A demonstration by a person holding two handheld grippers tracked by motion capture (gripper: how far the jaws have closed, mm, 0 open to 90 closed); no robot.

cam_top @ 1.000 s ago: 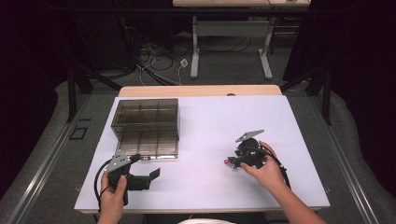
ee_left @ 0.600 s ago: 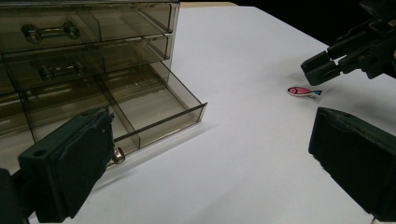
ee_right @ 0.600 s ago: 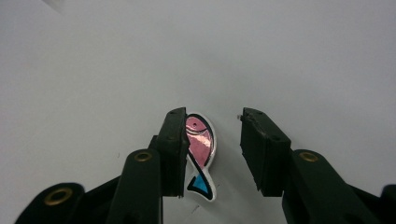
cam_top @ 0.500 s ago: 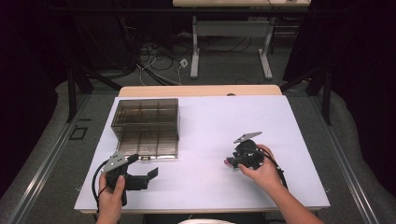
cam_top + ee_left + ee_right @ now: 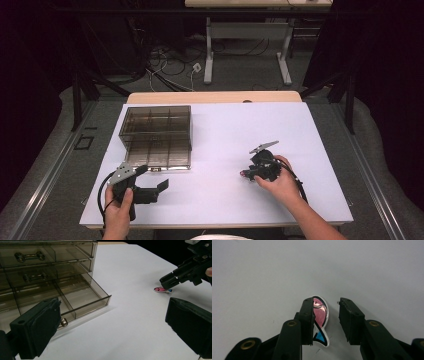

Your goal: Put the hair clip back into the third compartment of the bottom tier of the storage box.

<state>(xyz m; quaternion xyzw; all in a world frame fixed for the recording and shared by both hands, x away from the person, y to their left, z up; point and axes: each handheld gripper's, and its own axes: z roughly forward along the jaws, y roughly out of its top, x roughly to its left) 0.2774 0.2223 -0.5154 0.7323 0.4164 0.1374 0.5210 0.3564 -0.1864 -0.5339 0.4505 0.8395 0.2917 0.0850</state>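
The right tongs (image 5: 248, 174) point down at the white tabletop (image 5: 225, 135), jaws set either side of a small pink fish sticker (image 5: 320, 319) with a blue tail; they have just been closing, yet a gap shows beside the far jaw, so the sticker lies flat, not pinched. In the high view the sticker (image 5: 244, 174) sits at the 9 o'clock edge of the right tongs. The left tongs (image 5: 152, 191) rest low near the tabletop's 7 o'clock corner, jaws spread wide, nothing between them. At their 12 o'clock stands a smoky clear drawer cabinet (image 5: 156, 136), its bottom drawer (image 5: 75, 298) pulled out.
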